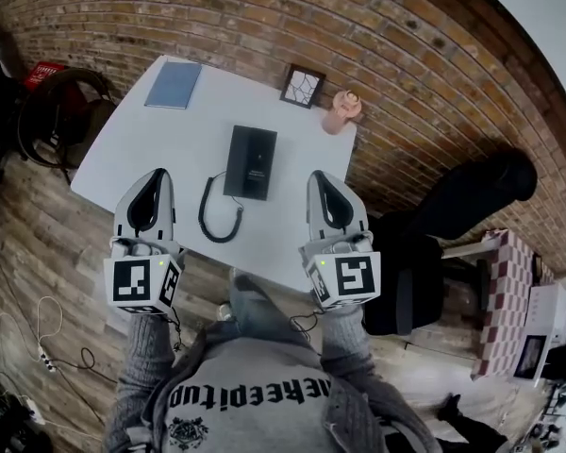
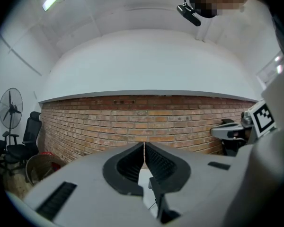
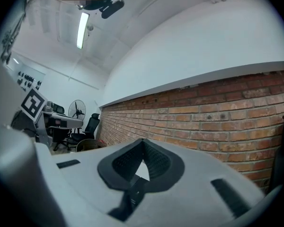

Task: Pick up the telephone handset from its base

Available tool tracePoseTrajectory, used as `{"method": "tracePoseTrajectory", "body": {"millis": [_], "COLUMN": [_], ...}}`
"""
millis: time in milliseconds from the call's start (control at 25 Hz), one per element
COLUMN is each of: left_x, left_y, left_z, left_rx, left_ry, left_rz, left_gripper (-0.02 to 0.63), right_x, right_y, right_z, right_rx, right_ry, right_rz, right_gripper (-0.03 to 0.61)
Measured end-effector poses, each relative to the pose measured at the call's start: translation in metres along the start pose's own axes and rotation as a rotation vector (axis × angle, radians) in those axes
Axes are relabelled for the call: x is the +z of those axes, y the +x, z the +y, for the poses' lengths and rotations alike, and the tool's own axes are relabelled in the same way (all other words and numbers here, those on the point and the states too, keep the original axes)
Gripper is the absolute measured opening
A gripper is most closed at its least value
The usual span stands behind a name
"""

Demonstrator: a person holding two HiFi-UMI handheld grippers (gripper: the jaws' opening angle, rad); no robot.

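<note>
The black telephone (image 1: 251, 162) lies flat in the middle of the white table (image 1: 132, 140), handset resting on its base. Its coiled cord (image 1: 217, 217) loops toward the table's front edge. My left gripper (image 1: 157, 174) hovers over the front left part of the table, left of the cord, jaws shut and holding nothing. The right gripper (image 1: 318, 176) is over the front right edge, right of the phone, jaws also meeting with nothing held. In the left gripper view its pads (image 2: 144, 144) touch; in the right gripper view the jaw tips (image 3: 143, 141) meet too. Both point level at the brick wall.
A blue notebook (image 1: 174, 84) lies at the table's far left, with a small picture frame (image 1: 303, 85) and a pink cup (image 1: 342, 111) at the far right. A black office chair (image 1: 472, 206) stands right of the table. Left of it are a round chair (image 1: 61, 111) and a fan (image 2: 10, 109).
</note>
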State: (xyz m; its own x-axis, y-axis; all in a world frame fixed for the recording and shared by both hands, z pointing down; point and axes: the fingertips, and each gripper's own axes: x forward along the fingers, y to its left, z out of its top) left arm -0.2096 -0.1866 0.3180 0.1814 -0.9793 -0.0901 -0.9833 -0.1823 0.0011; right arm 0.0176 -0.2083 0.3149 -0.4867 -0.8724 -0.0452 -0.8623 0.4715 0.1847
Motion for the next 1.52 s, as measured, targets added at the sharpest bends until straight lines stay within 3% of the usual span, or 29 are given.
{"method": "tracePoseTrajectory", "body": {"millis": [280, 720, 1240, 1520], "left_x": [0.004, -0.028, -0.126, -0.186], "left_y": [0.038, 0.091, 0.117, 0.127], "left_z": [0.013, 0.019, 0.005, -0.027], "left_rx": [0.009, -0.015, -0.093, -0.272], "left_ry": [0.007, -0.014, -0.071, -0.171], "left_rz": [-0.001, 0.059, 0.298, 0.444], "left_gripper": [0.012, 0.012, 0.012, 0.013], "right_x": [0.002, -0.025, -0.11, -0.136], "right_y": [0.044, 0.096, 0.108, 0.106], "right_z": [-0.013, -0.029, -0.028, -0.034], "right_rx": [0.016, 0.038, 0.047, 0.028], "right_ry": [-0.002, 0.015, 0.088, 0.116], "right_rz": [-0.018, 0.037, 0.213, 0.253], "right_gripper": [0.005, 0.006, 0.005, 0.005]}}
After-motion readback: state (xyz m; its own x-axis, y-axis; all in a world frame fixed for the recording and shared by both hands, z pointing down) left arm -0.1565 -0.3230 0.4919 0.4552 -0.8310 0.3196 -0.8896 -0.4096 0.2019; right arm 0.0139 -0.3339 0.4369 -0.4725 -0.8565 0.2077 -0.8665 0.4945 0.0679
